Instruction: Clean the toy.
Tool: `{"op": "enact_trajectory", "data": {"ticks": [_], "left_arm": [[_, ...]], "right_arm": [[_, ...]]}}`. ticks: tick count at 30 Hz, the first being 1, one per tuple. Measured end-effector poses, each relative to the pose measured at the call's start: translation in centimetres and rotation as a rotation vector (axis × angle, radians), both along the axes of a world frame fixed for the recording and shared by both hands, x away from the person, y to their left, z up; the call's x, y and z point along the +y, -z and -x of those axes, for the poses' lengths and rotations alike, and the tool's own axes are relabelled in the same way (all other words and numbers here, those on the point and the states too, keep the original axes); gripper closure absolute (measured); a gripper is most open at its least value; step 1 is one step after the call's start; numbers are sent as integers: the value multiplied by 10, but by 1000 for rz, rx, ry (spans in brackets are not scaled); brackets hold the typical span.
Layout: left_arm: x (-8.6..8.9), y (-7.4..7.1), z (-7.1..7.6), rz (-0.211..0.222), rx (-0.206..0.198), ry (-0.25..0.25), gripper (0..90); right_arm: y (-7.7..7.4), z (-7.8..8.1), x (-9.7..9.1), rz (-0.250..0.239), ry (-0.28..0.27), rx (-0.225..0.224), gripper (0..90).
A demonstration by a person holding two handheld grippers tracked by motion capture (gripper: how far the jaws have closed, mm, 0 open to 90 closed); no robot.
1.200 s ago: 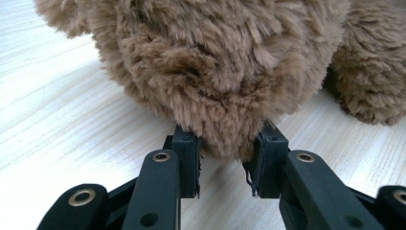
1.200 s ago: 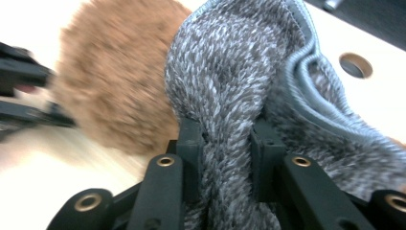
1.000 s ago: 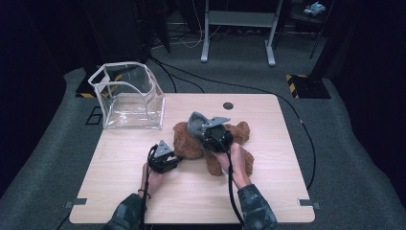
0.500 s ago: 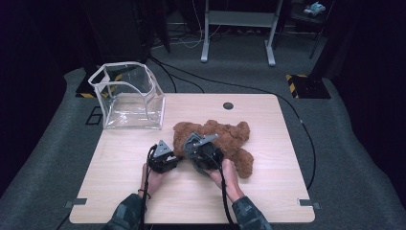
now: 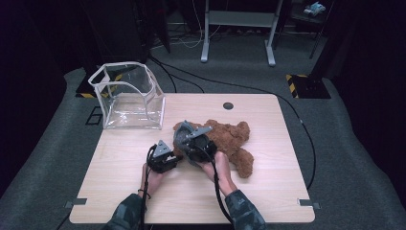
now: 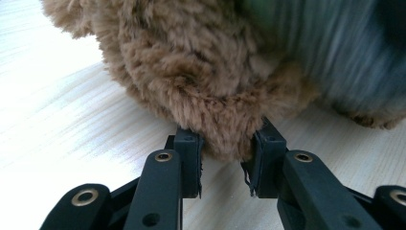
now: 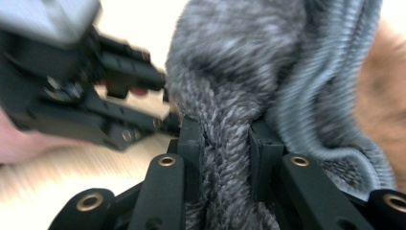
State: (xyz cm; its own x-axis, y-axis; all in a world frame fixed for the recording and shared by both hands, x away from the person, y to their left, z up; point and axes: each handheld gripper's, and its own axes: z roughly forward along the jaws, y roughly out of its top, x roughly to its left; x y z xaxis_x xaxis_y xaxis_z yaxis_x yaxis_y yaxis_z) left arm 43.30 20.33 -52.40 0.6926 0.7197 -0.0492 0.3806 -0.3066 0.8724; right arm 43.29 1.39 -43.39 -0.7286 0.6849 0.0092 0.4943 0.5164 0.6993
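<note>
A brown teddy bear (image 5: 233,139) lies on the wooden table (image 5: 143,191), right of centre. My left gripper (image 5: 171,157) lies low at the bear's left end, shut on a tuft of its brown fur (image 6: 210,86), which bulges between the pads (image 6: 187,153). My right gripper (image 5: 187,140) hovers just over that same end, shut on a grey knitted garment (image 5: 183,130). The knit (image 7: 225,96) is bunched between its pads, and a ribbed hem (image 7: 330,72) hangs to the right. The left gripper (image 7: 72,96) appears blurred close by in the right gripper view.
A clear plastic bin (image 5: 127,96) stands open at the table's far left corner. A small round hole (image 5: 228,105) sits near the far edge. Dark floor, cables and a metal stand surround the table.
The right gripper has carried the grey garment left and lower, from over the bear's middle to its left end beside the left gripper. The left gripper stayed put.
</note>
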Motion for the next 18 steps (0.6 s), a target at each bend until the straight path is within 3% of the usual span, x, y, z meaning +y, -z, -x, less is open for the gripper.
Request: {"op": "enact_trajectory", "data": {"ticks": [3,6,10,13,18], "left_arm": [[1,0,0,3,5,-2,697],[1,0,0,6,4,-5,696],[1,0,0,11,4,-3,697],[2,0,-1,9,-2,-1,697],[1,0,0,7,0,2,698]], "right_arm": [[19,1,0,-2,-4,32,722],[35,2,-1,28,-6,68,723],[45,5,-2,75,-3,120,721],[30,10,-7,47,-10,105,719],[-9,10,-13,-22,24,-12,716]]}}
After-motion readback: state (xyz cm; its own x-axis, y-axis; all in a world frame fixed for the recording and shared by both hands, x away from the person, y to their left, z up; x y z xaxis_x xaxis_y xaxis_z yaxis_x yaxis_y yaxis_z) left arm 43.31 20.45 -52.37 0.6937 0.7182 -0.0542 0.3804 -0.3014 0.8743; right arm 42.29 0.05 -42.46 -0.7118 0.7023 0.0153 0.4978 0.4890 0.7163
